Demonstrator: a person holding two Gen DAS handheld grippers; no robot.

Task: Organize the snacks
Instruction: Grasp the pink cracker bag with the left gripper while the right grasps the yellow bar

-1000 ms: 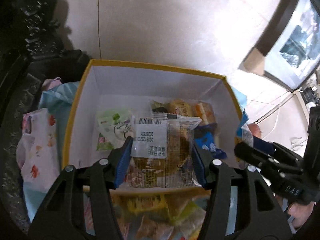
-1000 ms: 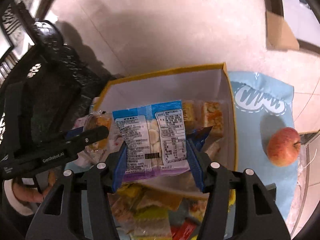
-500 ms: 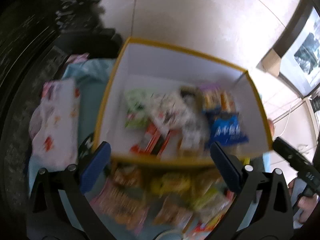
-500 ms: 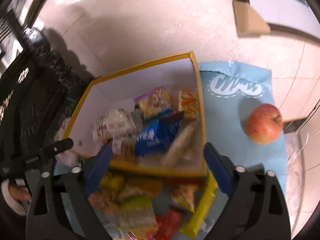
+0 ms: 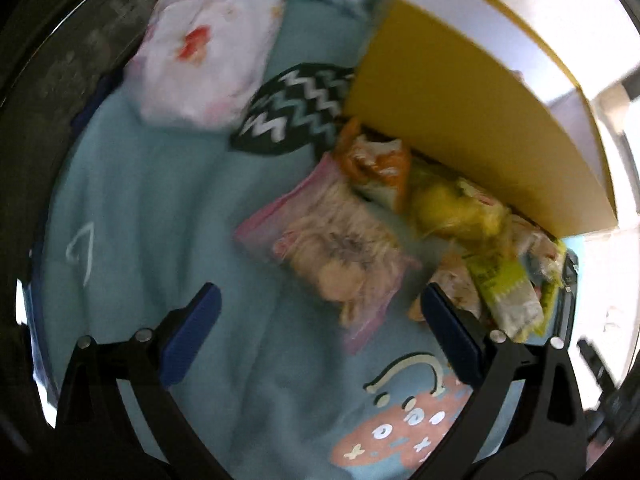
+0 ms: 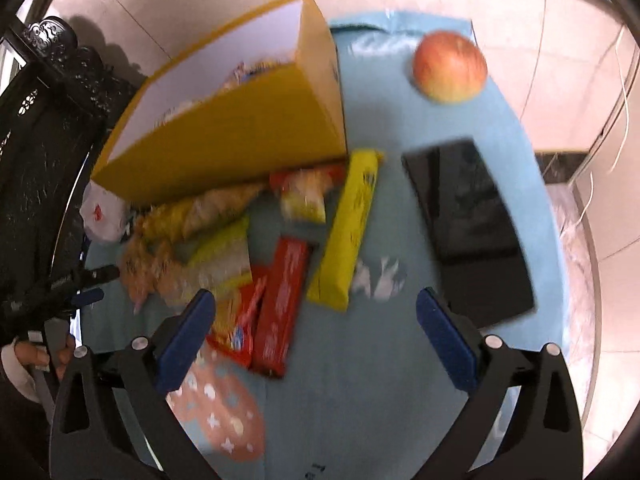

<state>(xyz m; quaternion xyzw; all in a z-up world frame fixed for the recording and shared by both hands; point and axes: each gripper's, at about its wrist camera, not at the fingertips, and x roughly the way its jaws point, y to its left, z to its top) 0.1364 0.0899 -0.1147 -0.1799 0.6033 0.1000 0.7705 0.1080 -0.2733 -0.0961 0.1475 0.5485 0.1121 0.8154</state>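
My left gripper (image 5: 320, 294) is open over the blue cloth (image 5: 160, 208). The near end of a pink snack packet (image 5: 340, 248) lies between its fingertips, untouched by the pads. Orange (image 5: 376, 168), yellow (image 5: 452, 208) and green (image 5: 504, 292) packets lie against the yellow box (image 5: 472, 128). My right gripper (image 6: 315, 300) has its jaws opening, with nothing gripped. It hangs over a red bar (image 6: 280, 296) and a long yellow bar (image 6: 348, 228) in front of the yellow box (image 6: 240, 140), which holds several packets.
An apple (image 6: 450, 66) and a black flat device (image 6: 468, 232) lie on the cloth to the right. A white flowered bag (image 5: 204, 52) sits at the far left by dark carved furniture (image 6: 44, 92). A hand (image 6: 36, 356) holds the other gripper at the left.
Both grippers opened and let their packets go into the yellow box. They then drew back and sank toward the loose snacks on the cloth in front of the box.
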